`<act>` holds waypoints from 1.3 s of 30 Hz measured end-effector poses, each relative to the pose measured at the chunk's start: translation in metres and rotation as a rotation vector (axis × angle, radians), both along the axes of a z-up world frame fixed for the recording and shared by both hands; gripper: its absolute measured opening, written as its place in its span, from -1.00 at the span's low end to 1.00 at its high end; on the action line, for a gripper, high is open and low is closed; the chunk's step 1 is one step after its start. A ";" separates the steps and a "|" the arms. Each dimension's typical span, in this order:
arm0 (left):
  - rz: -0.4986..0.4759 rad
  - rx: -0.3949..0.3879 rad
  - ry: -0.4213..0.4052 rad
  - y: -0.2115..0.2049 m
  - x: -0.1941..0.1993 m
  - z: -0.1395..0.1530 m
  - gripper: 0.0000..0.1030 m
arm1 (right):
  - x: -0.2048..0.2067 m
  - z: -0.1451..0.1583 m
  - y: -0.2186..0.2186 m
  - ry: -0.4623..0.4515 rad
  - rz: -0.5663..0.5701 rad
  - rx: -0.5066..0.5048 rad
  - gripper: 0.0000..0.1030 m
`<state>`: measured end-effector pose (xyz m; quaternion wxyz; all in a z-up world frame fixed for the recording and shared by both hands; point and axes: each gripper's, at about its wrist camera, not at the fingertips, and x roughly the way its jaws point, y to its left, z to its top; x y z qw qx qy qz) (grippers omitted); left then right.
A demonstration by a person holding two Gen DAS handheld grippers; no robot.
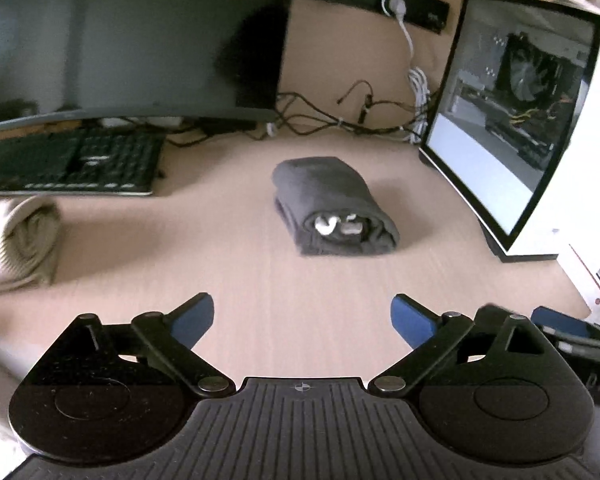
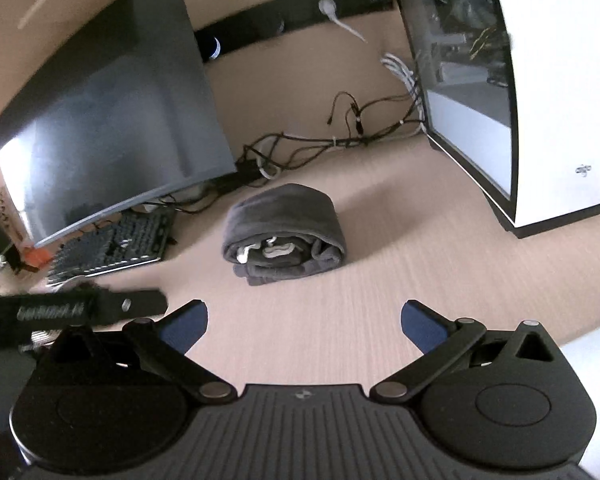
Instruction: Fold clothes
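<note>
We are holding both the left tongs (image 1: 302, 320) and right tongs (image 2: 304, 326) released and empty, the folded grey garment (image 1: 332, 204) lying mid-desk (image 1: 260, 320), and are probably reaching next for the cream garment (image 1: 16, 244) at the left edge.

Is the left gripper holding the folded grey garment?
No: the left gripper stands open over bare desk, with the folded grey garment lying apart, farther back.

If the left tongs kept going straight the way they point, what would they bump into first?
Probably the folded dark grey garment on the pale wooden desk, straight ahead of the open left tongs. Only bare desk lies between, though depth is uncertain.
</note>
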<state>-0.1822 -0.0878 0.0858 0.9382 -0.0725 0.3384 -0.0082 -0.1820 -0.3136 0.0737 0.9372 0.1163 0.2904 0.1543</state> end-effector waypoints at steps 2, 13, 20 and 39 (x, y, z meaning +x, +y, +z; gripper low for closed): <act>0.032 0.009 -0.022 -0.002 -0.020 0.002 0.97 | -0.014 0.004 -0.001 -0.023 0.001 -0.007 1.00; 0.094 0.139 -0.053 -0.038 -0.050 0.018 1.00 | -0.039 0.005 -0.021 -0.049 -0.035 -0.063 1.00; 0.140 0.139 -0.004 -0.056 -0.067 0.012 1.00 | -0.050 0.006 -0.037 -0.047 -0.020 -0.080 1.00; 0.106 0.140 0.111 -0.029 0.149 -0.038 1.00 | -0.029 -0.011 -0.048 0.071 -0.167 -0.088 1.00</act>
